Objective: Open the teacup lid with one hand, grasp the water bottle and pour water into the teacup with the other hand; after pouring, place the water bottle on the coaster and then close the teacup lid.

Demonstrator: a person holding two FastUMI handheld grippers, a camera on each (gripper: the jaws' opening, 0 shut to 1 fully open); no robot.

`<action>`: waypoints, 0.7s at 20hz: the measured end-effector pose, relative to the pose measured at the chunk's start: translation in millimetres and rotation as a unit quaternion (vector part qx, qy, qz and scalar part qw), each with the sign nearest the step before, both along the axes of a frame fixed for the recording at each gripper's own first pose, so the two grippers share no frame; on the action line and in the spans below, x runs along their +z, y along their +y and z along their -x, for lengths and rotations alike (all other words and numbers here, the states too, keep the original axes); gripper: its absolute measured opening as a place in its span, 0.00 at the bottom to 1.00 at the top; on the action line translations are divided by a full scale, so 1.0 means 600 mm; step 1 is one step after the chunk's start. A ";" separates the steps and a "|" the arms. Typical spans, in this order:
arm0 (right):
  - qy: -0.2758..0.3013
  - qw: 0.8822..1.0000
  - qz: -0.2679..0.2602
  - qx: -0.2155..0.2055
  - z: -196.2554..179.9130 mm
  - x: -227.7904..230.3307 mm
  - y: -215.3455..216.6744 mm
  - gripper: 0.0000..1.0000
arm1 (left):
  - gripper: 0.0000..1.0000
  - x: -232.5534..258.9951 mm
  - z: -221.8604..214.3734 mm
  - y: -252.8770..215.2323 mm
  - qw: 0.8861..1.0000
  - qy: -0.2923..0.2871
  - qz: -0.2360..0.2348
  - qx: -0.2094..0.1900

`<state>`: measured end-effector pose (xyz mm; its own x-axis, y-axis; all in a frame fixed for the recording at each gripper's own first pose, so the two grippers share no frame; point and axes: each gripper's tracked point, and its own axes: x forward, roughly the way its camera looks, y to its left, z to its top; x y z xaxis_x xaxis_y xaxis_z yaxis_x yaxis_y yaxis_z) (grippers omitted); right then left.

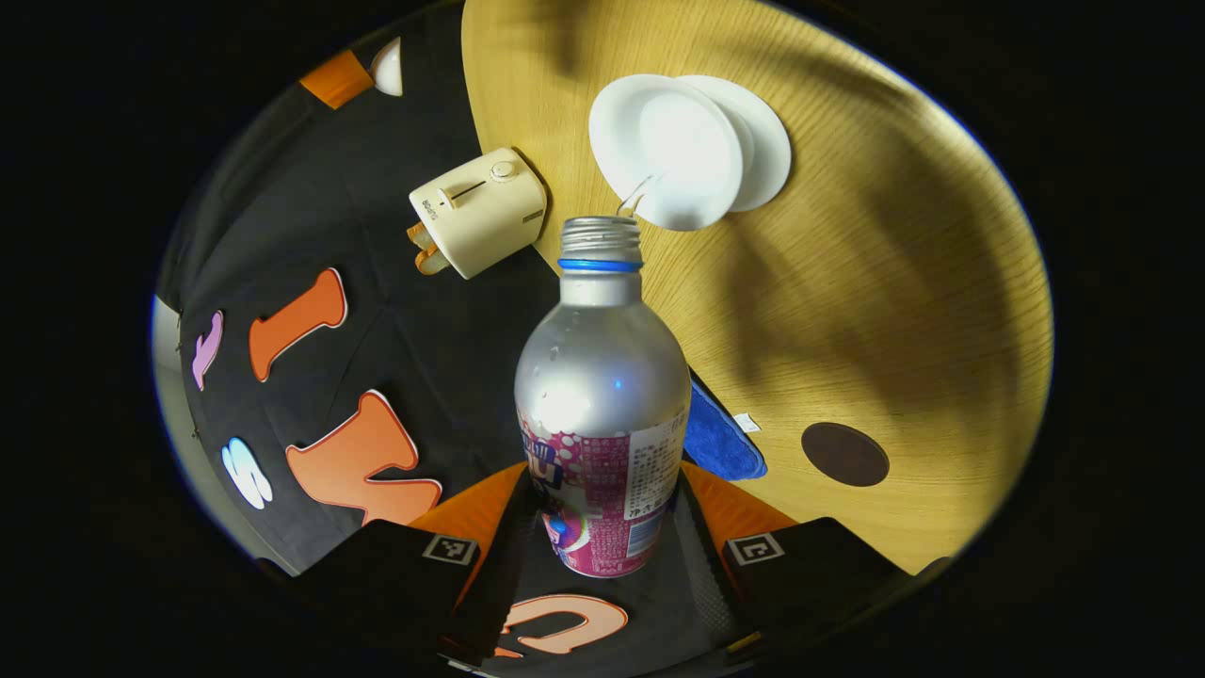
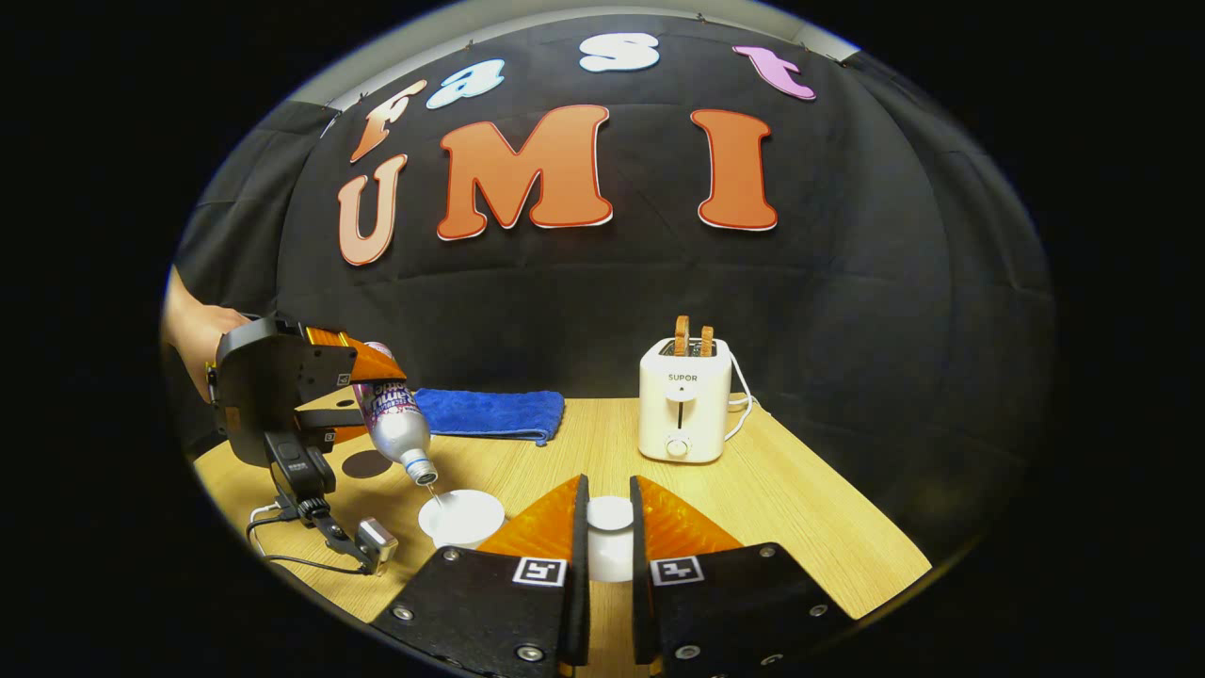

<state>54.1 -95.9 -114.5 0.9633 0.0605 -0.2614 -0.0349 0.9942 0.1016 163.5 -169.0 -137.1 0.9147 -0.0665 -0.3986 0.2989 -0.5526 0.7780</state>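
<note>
My left gripper is shut on a silver water bottle with a pink label, uncapped and tipped forward. A thin stream runs from its mouth into the white teacup on its saucer. In the right gripper view the same gripper, held by a hand, tilts the bottle over the teacup. My right gripper is shut on the white teacup lid, held just right of the cup. The dark round coaster lies bare on the wooden table.
A cream toaster with two slices of toast stands at the table's back edge, its cord trailing right. A folded blue towel lies at the back, behind the coaster. A cable and small silver box hang below the left gripper.
</note>
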 end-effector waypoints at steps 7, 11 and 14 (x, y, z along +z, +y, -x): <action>0.002 1.000 0.001 0.004 -0.002 0.001 0.013 0.18 | 0.82 -0.002 0.000 -0.004 1.000 -0.001 0.010 -0.003; 0.004 1.000 -0.004 0.004 -0.004 0.004 0.018 0.18 | 0.81 -0.015 0.006 0.003 0.999 0.003 0.040 0.009; 0.003 1.000 -0.005 0.003 -0.004 0.007 0.020 0.18 | 0.81 -0.023 0.008 0.004 0.998 0.011 0.060 0.013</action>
<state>56.6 -83.8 -110.1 0.9612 0.0684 -0.2672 -0.0397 0.9930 0.1114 158.7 -166.4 -151.1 0.9080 -0.0915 -0.4088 0.3290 -0.4481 0.8312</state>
